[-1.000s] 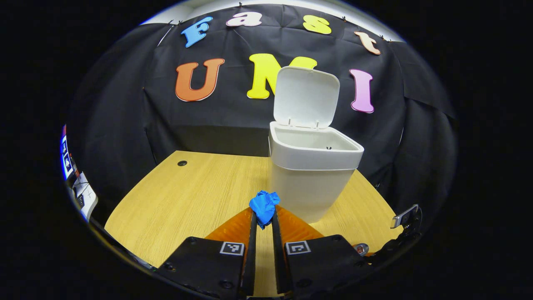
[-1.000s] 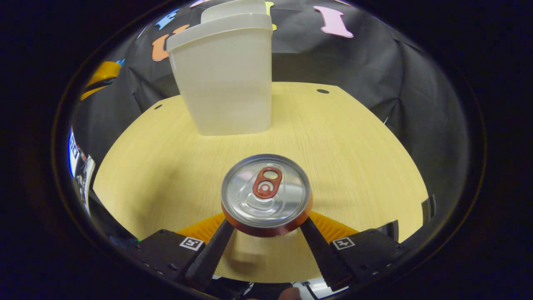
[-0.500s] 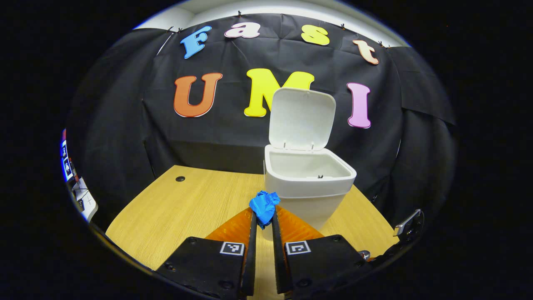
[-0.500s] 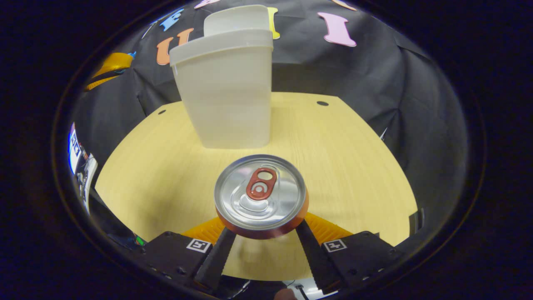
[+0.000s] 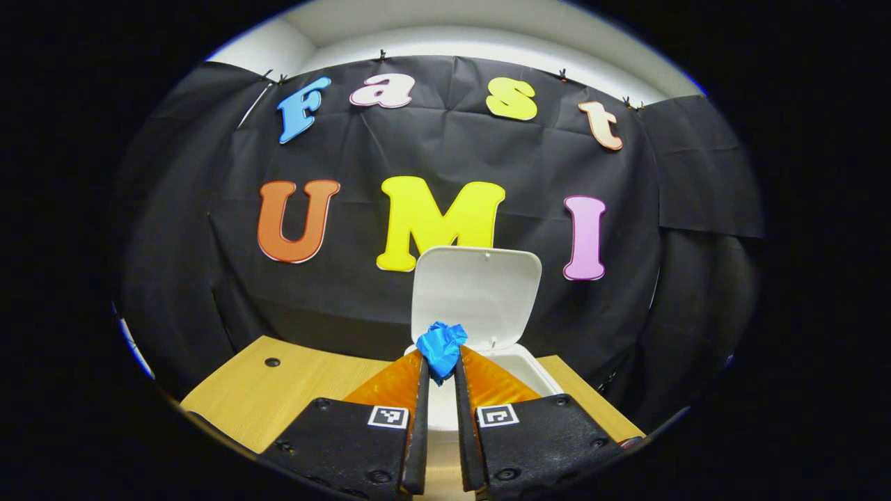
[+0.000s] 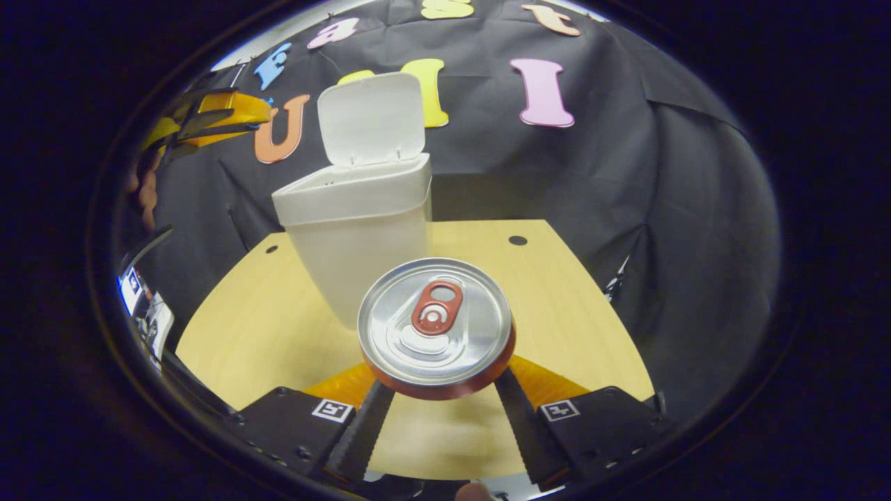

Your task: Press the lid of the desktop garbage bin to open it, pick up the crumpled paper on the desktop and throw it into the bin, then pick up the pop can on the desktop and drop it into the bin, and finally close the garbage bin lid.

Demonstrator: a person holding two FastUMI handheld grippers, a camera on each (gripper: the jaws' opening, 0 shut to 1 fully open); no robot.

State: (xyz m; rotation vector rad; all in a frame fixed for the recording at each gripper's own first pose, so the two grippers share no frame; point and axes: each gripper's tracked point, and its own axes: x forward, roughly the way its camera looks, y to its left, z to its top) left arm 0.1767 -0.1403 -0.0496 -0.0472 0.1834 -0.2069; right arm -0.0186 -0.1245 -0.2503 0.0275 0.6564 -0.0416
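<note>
Since 1.0 s ago: left gripper (image 5: pixel 438 362) has risen and closed in on the bin (image 6: pixel 355 229); the bin's opening now sits low in left gripper view, just behind the fingertips, vs. well ahead before. Right gripper (image 6: pixel 437 390) has also lifted; the tabletop (image 6: pixel 571 313) sits further below the pop can (image 6: pixel 437 327) than before.

Status: lid (image 5: pixel 477 296) stands upright, bin open. Left gripper clenched on the crumpled paper (image 5: pixel 440 346), pinched at the very tips, the wad poking out above them. Right gripper grasping the pop can by its sides, upright, top facing cam, clear of the table.

Position: paper appears over or near the bin's front rim; whether it's fully inside the rim line can't be told. Can is near the bin's front wall, below rim level.

Risks (judgement):
- Early release → paper hits the rim, bounces out onto the table.
- Tip-only pinch → wad may slip.
- Both grippers converging on one opening → collision, or a knock on the lid shutting it.
- Can held low → may strike the bin wall and shove the bin.
</note>
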